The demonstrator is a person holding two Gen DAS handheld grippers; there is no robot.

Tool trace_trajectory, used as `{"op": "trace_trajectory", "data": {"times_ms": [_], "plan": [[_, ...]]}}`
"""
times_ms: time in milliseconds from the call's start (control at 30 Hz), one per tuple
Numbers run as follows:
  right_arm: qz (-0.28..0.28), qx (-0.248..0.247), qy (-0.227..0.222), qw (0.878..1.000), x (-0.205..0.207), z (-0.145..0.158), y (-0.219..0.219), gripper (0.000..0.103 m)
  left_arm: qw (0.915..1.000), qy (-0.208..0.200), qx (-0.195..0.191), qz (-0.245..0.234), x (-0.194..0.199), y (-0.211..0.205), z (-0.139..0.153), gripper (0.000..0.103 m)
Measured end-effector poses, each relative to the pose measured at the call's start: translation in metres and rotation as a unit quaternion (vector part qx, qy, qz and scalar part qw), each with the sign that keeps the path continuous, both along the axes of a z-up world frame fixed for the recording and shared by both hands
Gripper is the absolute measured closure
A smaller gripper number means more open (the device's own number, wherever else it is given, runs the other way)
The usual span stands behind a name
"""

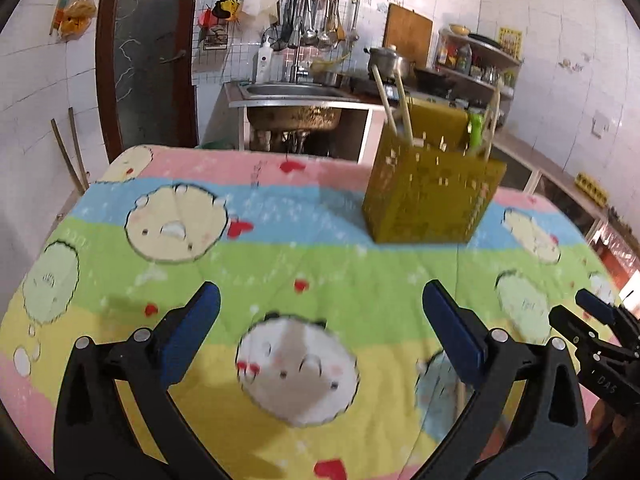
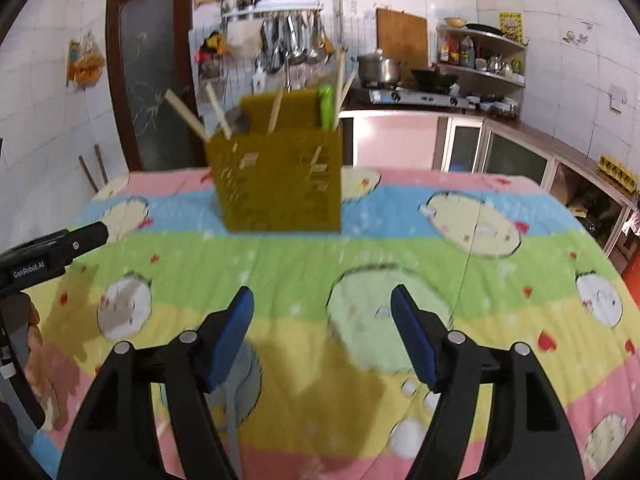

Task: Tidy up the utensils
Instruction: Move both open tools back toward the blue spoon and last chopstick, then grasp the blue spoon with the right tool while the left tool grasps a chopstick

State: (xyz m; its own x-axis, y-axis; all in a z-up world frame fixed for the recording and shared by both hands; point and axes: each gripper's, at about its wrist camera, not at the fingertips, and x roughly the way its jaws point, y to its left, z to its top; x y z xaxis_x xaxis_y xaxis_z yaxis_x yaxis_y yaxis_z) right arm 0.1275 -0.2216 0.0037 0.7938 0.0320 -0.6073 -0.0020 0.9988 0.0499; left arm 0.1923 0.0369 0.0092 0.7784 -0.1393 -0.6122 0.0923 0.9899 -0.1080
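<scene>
An olive perforated utensil holder stands on the cartoon-print tablecloth, holding wooden chopsticks and a green-handled utensil. It also shows in the right wrist view, with chopsticks, a grey spoon bowl and the green handle. My left gripper is open and empty, well short of the holder. My right gripper is open; a grey spoon and a chopstick end lie on the cloth under its left finger. The right gripper also appears at the left view's right edge.
Behind the table are a steel sink, hanging ladles, a stove with pot and wok, a corner shelf, low cabinets at right and a brown door at left. The left gripper's tip enters the right view.
</scene>
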Motion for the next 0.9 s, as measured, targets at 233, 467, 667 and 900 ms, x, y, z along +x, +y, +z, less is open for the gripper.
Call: {"op": "trace_trajectory", "data": {"times_ms": [233, 467, 667, 900], "plan": [[0.019, -0.007, 0.052, 0.998, -0.002, -0.027, 0.027, 0.033, 0.9994, 0.027, 0.023, -0.008, -0.017, -0.008, -0.028, 0.005], [0.035, -0.012, 0.091, 0.995, 0.012, -0.042, 0.046, 0.033, 0.9979, 0.04, 0.052, -0.007, -0.019, -0.011, -0.042, 0.005], [0.036, -0.013, 0.118, 0.992, 0.018, -0.054, 0.056, 0.033, 0.9962, 0.067, 0.056, 0.007, -0.01, -0.006, -0.055, 0.005], [0.024, -0.021, 0.13, 0.991, 0.031, -0.058, 0.061, 0.044, 0.9951, 0.08, 0.059, 0.008, -0.004, -0.005, -0.06, 0.005]]}}
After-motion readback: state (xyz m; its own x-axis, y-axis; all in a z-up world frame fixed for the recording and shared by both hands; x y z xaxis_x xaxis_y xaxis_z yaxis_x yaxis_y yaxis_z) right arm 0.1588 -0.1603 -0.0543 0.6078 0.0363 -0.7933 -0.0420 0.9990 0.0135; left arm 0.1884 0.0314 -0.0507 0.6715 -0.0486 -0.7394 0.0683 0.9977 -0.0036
